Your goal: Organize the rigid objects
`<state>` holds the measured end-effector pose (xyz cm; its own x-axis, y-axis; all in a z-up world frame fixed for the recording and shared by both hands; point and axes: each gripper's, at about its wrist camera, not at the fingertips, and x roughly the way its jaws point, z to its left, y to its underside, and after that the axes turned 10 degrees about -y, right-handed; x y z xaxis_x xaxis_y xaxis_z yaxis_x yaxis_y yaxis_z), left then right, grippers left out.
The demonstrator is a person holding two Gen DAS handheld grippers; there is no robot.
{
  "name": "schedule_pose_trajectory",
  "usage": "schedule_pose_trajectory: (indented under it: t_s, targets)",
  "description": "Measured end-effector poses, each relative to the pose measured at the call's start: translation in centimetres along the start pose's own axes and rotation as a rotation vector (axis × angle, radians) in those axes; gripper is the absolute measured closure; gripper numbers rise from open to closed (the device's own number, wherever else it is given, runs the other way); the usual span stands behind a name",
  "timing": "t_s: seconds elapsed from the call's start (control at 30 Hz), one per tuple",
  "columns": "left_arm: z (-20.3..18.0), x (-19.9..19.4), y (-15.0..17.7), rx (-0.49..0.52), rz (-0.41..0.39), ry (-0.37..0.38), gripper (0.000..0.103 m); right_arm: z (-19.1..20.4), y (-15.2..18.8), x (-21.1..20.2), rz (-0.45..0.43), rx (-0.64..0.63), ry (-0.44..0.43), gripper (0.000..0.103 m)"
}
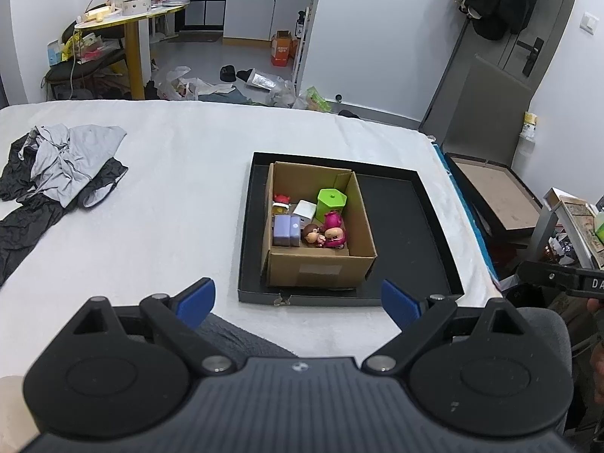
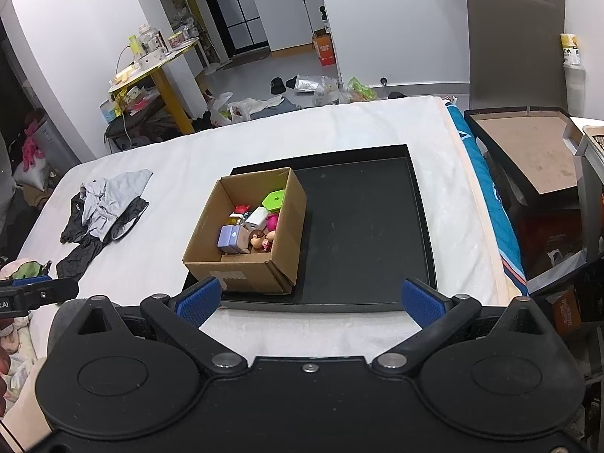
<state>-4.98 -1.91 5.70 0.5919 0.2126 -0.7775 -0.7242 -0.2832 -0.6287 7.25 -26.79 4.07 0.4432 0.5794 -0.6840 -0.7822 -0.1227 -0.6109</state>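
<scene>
We hold the left gripper (image 1: 298, 300) and the right gripper (image 2: 311, 300) with jaws spread wide, nothing between the blue pads, both hovering just short of the black tray (image 1: 407, 204) on the white bed (image 1: 170, 196). The cardboard box (image 1: 321, 270) sits inside the tray, against its left side. Inside the box: green container (image 1: 331, 201) at the far right, white block (image 1: 305, 209) beside it, purple box (image 1: 285, 230) near the left wall, pink figure (image 1: 334, 228) and a small doll head (image 1: 312, 234) beside it. Crumpled grey-black clothes (image 1: 60, 173) lie well left of the tray.
</scene>
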Motion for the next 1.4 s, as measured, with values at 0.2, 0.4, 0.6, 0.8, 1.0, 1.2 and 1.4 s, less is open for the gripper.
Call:
schedule_pose_trajectory:
  t_s: [0.2, 0.4, 0.6, 0.8, 1.0, 1.2, 1.4]
  targets:
    - [0.04, 0.09, 0.08, -0.003, 0.006, 0.001, 0.009, 0.21, 0.13, 0.09, 0.001, -0.002, -0.004, 0.000]
    - [-0.01, 0.14, 0.11, -0.002, 0.006, 0.000, 0.009, 0.23, 0.19, 0.08, 0.001, -0.001, -0.003, 0.000]
    - [-0.03, 0.12, 0.16, -0.003, 0.006, 0.006, 0.009, 0.21, 0.27, 0.00, 0.000, 0.002, -0.007, 0.000]
    - [0.16, 0.08, 0.33, -0.006, 0.010, 0.007, 0.009, 0.31, 0.39, -0.01, 0.008, 0.000, -0.008, 0.000]
    - [0.19, 0.01, 0.38, -0.005, 0.008, 0.004, 0.009, 0.30, 0.34, 0.00, 0.008, 0.003, -0.007, 0.000]
    - [0.20, 0.04, 0.46, 0.002, 0.009, 0.010, 0.009, 0.39, 0.38, -0.03, 0.008, 0.003, -0.009, 0.000]
    - [0.27, 0.11, 0.53, 0.001, 0.013, 0.010, 0.009, 0.41, 0.40, 0.01, 0.009, 0.006, -0.007, 0.000]
